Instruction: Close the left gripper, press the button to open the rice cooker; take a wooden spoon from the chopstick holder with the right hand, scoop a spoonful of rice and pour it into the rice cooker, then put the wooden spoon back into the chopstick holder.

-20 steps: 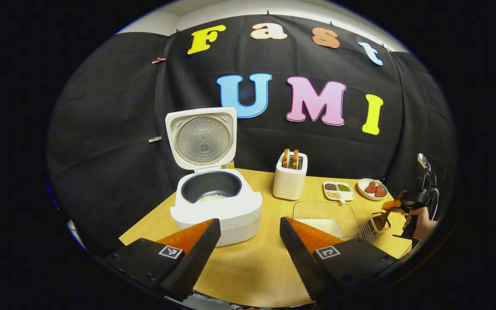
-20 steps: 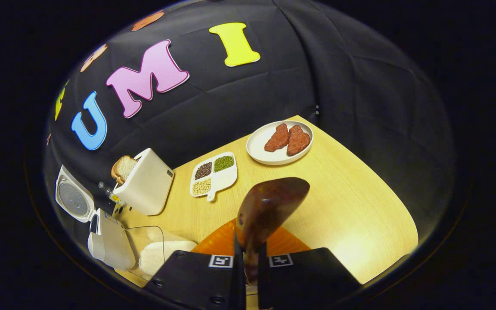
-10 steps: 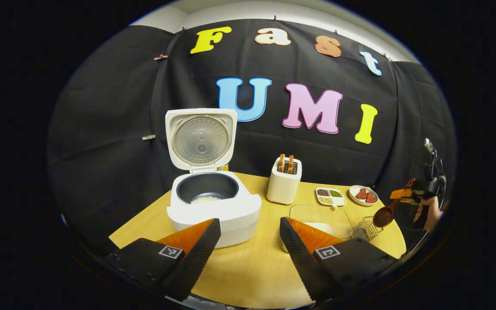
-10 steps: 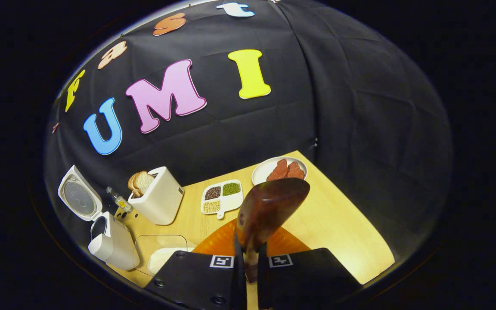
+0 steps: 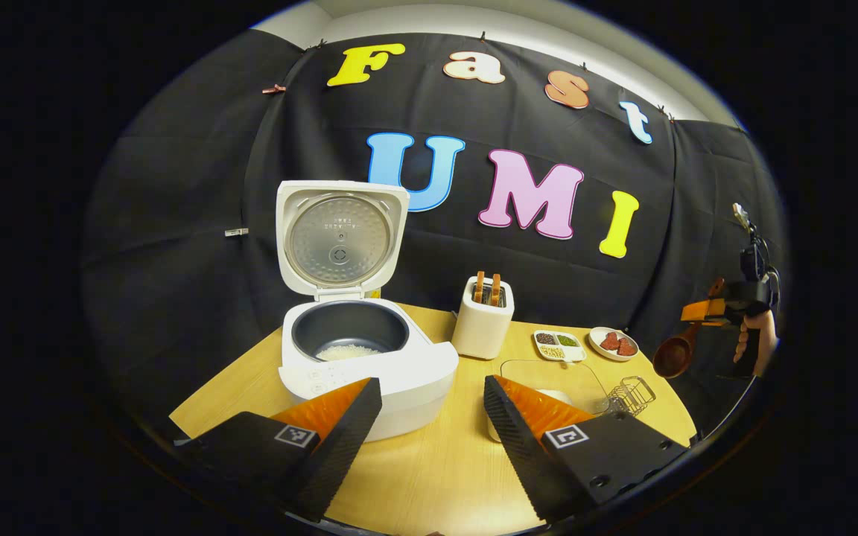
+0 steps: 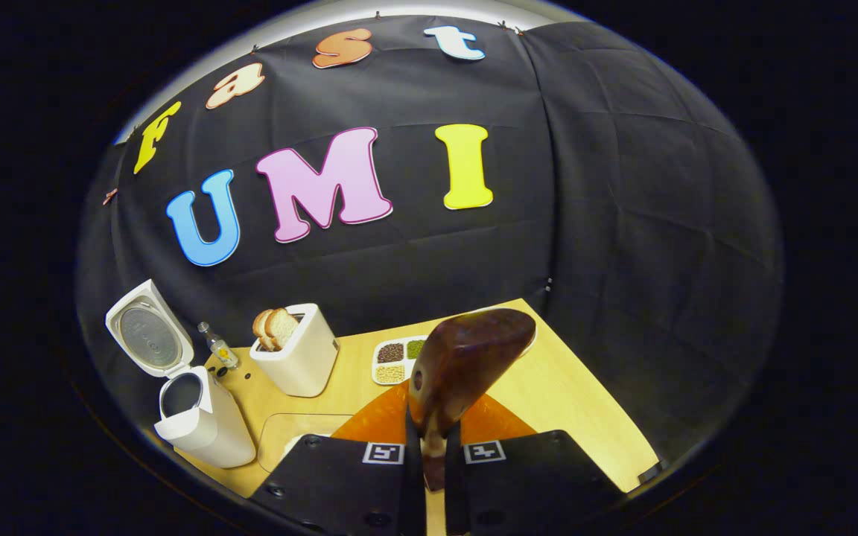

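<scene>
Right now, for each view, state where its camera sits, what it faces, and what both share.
Left gripper view: rides the open left gripper above the table's near edge, facing the open rice cooker; the hand with the right gripper is far right.
Right gripper view: rides the right gripper, shut on the wooden spoon, looking down.
Shared: rice cooker, toaster, table.

In the right gripper view the wooden spoon (image 6: 466, 365) covers most of the plate of meat behind it and one corner of the divided dish of beans (image 6: 397, 361), and the two fingers pressed on its handle hide the handle's lower end. The clear rice container (image 6: 287, 435) is half covered by the right gripper (image 6: 429, 461). In the left gripper view the left gripper's (image 5: 429, 417) finger (image 5: 526, 424) hides the container's near corner.
</scene>
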`<state>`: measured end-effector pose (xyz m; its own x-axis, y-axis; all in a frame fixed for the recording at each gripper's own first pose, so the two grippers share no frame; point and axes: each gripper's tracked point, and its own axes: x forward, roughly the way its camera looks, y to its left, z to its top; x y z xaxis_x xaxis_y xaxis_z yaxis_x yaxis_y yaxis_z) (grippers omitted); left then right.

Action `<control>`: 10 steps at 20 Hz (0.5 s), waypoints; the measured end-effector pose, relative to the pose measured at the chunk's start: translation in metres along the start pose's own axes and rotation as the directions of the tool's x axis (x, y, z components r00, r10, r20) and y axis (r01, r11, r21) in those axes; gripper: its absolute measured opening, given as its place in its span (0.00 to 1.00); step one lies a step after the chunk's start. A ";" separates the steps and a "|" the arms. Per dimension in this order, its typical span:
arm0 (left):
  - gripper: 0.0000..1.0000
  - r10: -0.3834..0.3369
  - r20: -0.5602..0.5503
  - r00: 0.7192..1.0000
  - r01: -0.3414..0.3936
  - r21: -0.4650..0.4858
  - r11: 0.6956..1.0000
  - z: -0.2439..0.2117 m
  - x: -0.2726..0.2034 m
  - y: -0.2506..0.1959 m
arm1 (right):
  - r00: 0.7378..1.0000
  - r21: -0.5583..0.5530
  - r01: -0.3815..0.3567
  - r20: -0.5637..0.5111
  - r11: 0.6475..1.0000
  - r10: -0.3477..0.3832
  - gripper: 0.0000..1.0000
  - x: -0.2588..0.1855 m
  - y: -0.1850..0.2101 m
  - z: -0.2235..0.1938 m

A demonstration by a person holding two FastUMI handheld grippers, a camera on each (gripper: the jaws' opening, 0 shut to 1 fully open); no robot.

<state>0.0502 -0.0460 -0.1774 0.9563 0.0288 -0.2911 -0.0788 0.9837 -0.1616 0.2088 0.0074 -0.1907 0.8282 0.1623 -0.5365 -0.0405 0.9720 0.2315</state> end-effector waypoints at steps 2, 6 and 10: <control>0.96 0.010 -0.005 1.000 -0.010 0.005 1.000 -0.002 0.001 0.014 | 1.000 -0.008 -0.027 -0.001 1.000 0.027 0.14 0.007 0.025 -0.003; 0.96 0.035 -0.005 0.999 -0.035 -0.003 0.999 -0.001 0.000 0.034 | 0.995 -0.031 -0.096 0.007 0.995 0.096 0.14 0.026 0.077 -0.011; 0.96 0.041 -0.006 0.999 -0.041 -0.009 0.999 -0.005 0.007 0.039 | 0.989 -0.085 -0.146 0.001 0.986 0.147 0.14 0.049 0.114 -0.038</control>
<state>0.0525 -0.0079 -0.1906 0.9504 0.0681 -0.3035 -0.1205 0.9801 -0.1576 0.2241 0.1322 -0.2215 0.8135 0.3033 -0.4962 -0.2088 0.9487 0.2375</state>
